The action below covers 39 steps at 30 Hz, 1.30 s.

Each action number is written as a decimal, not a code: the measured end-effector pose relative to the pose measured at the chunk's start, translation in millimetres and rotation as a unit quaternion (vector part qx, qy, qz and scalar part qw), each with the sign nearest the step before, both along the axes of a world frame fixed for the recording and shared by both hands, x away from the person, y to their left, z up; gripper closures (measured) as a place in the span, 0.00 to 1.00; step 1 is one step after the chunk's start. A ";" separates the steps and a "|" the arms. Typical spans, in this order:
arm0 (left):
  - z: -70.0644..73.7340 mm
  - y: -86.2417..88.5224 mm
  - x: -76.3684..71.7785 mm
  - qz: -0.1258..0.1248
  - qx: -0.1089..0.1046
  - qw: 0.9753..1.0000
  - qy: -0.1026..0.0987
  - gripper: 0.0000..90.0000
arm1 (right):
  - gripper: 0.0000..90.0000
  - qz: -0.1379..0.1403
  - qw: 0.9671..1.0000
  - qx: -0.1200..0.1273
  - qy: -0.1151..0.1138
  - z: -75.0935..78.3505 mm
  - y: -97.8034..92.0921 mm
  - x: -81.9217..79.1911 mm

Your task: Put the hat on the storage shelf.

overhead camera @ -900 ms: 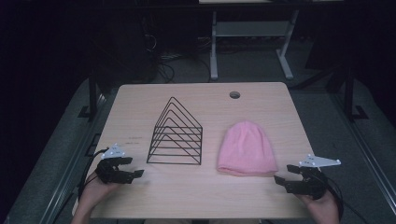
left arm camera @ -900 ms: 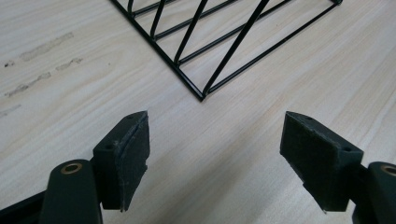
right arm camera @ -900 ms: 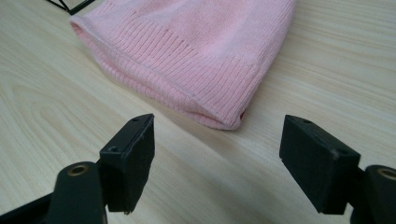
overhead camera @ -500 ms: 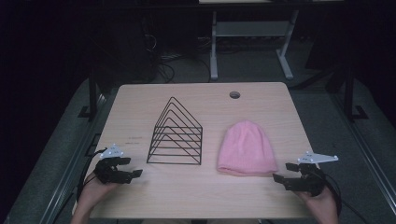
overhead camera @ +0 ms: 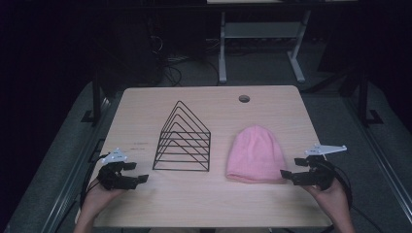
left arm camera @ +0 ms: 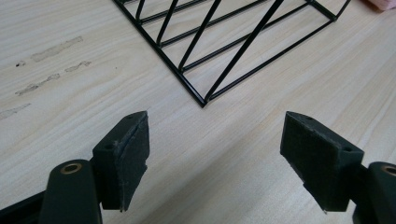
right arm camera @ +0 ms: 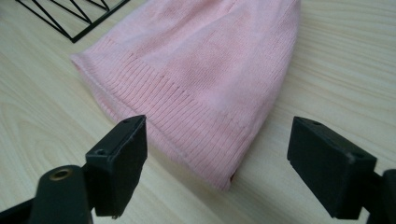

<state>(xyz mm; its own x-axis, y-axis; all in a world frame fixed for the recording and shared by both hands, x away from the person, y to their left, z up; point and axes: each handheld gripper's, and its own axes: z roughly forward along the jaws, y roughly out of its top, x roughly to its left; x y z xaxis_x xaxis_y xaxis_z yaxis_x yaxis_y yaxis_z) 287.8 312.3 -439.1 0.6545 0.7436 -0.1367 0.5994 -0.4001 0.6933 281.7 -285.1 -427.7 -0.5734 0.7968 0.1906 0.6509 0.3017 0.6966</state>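
I am at the very beginning of the work, as far as I can judge: nothing is grasped yet. The pink beanie [overhead camera: 255, 154] lies flat on the surface [overhead camera: 204, 204], just beside the black wire rack [overhead camera: 183, 141] and on its right side, not touching it. My right claw [overhead camera: 290, 174] is near the corner of the ribbed hem of the beanie, with its jaws wide apart; in the right gripper view the hem corner [right arm camera: 224, 168] sits between the two jaws, but I think they are not closed around the cloth. My left claw [overhead camera: 137, 173] is also with jaws apart and holds nothing; it rests near the front left corner of the rack [left arm camera: 203, 100]. What is left, in my judgement, is everything: to close on the hem, to lift the beanie, and probably to bring it to the rack.
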 end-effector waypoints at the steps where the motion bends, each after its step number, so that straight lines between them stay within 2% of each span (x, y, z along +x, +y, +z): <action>1: 0.0 0.0 0.0 0.000 0.000 1.000 0.000 0.27 | 0.22 0.003 1.000 -0.004 0.005 0.7 1.2 2.3; 2: 0.5 0.4 0.1 -0.002 0.004 1.000 0.000 0.27 | 0.22 0.003 1.000 -0.004 0.005 0.7 1.2 2.3; 3: 0.6 0.5 0.2 -0.003 0.003 1.000 0.000 0.27 | 0.21 0.007 1.000 -0.009 0.017 2.7 4.1 6.8; 10: -0.4 -1.6 1.1 -0.007 0.002 1.000 0.002 0.27 | 0.19 0.020 0.999 -0.016 0.036 11.7 11.2 22.8; 15: -0.3 -1.7 1.2 -0.007 0.003 1.000 0.002 0.27 | 0.19 0.028 0.999 -0.018 0.035 16.2 15.3 31.3; 22: 0.6 -0.5 1.1 -0.006 0.002 1.000 0.002 0.27 | 0.19 0.043 0.998 -0.020 0.050 20.8 26.8 48.4; 27: 1.2 -0.7 1.1 -0.007 0.005 1.000 0.004 0.27 | 0.19 0.052 0.997 -0.034 0.055 23.0 31.8 62.1; 39: 0.8 0.4 1.6 -0.007 0.008 1.000 0.005 0.27 | 0.20 0.048 0.995 -0.047 0.070 25.6 32.0 88.0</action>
